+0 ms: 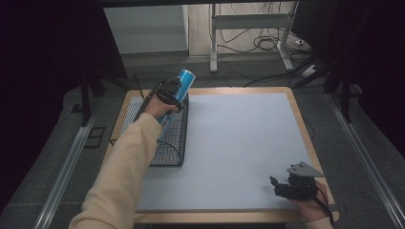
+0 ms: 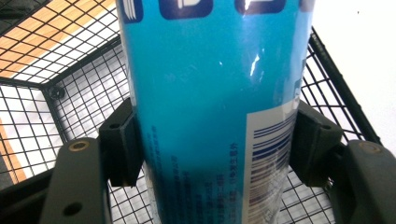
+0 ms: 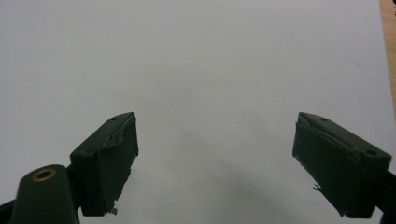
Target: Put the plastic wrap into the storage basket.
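A tall blue can (image 1: 182,86) with white print and a barcode label is held over the black wire basket (image 1: 173,143) at the table's left. My left gripper (image 1: 168,93) is shut on the blue can (image 2: 210,107), its two jaws pressed against the can's sides, and basket mesh (image 2: 60,107) lies below and behind. My right gripper (image 1: 286,187) rests near the table's front right corner. In the right gripper view its jaws stand wide apart over the white sheet (image 3: 196,70), with the right gripper (image 3: 215,163) open and nothing between its pads.
A white sheet (image 1: 239,143) covers most of the wooden table (image 1: 305,143). Black curtains flank both sides. Beyond the far edge stand a metal frame (image 1: 248,21) and loose cables (image 1: 267,43) on the floor.
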Available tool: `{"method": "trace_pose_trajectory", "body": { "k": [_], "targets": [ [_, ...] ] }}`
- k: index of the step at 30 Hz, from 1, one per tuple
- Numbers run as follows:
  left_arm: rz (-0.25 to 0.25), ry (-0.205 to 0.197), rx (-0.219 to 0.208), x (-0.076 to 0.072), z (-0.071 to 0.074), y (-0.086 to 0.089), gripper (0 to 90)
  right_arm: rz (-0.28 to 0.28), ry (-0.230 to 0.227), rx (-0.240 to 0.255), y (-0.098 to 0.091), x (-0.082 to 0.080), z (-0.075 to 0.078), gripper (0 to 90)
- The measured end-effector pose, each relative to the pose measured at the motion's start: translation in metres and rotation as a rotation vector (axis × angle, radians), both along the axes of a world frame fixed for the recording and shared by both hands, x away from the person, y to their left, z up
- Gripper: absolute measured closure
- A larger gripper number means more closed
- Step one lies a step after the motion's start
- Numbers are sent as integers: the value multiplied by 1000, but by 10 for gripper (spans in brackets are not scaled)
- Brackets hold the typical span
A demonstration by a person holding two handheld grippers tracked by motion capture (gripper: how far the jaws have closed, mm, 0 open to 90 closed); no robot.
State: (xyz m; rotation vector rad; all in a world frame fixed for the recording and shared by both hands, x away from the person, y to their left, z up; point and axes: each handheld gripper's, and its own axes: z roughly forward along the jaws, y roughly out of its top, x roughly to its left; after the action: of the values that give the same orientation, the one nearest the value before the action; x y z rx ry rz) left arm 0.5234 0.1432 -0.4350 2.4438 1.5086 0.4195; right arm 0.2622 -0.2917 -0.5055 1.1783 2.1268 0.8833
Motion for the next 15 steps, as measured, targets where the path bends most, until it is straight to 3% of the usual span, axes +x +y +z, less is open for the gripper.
{"method": "trace_pose_trajectory", "body": {
  "k": [8,11,15],
  "targets": [
    [13,5,-56,-4,18,3,164,1,-1,2,0,0,0,145],
    [15,-29,-63,-10,23,5,151,1,1,1,0,0,0,145],
    [-7,-25,-76,-21,29,5,124,2,-3,1,0,0,1,145]
  ]
}}
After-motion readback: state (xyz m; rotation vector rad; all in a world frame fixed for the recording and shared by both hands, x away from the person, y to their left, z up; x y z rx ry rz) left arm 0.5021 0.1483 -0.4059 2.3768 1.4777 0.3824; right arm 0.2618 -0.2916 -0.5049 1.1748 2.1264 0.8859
